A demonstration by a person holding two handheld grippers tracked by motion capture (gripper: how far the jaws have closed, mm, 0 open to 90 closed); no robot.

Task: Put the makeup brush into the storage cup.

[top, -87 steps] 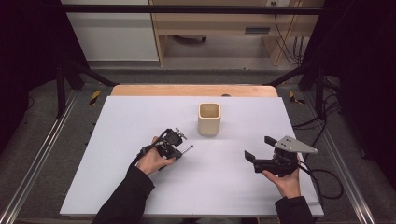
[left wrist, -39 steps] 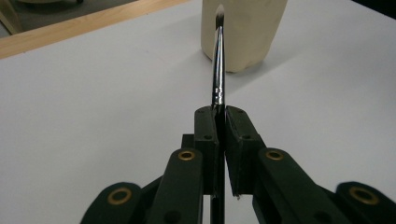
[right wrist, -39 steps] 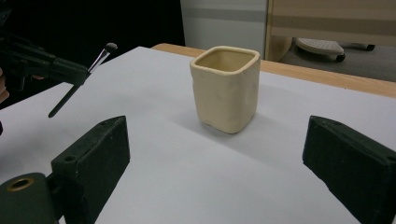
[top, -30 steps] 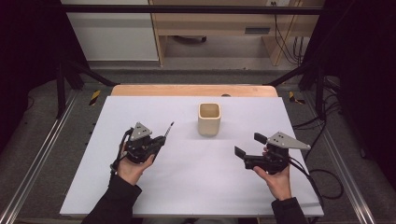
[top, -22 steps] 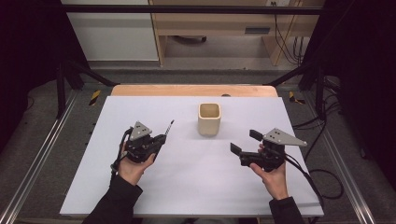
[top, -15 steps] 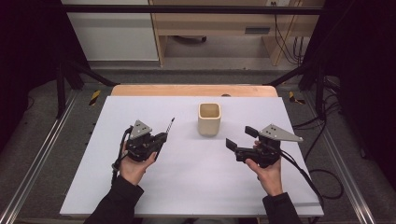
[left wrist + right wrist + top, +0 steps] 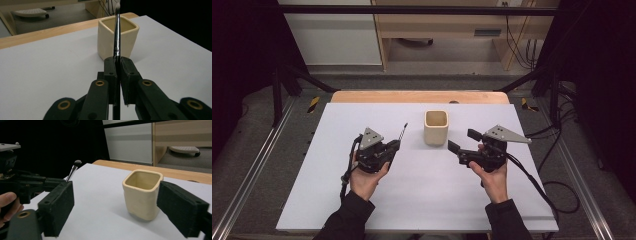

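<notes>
Fingers of left gripper (image 7: 116, 65) clamp brush (image 7: 116, 32); right gripper (image 7: 115, 207) fingers, just narrowing, stand open, flanking cup (image 7: 142, 193) untouched. Steady cup, lower brush handle-first into opening.

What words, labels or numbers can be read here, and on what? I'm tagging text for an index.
None: the cream cup, the brush, the white table, the left gripper and the right gripper bear no readable text.

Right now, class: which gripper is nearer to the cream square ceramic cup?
Right. The right gripper is just beside the cream square ceramic cup, jaws open toward it. The left gripper, shut on a thin black brush, sits farther off.
</notes>
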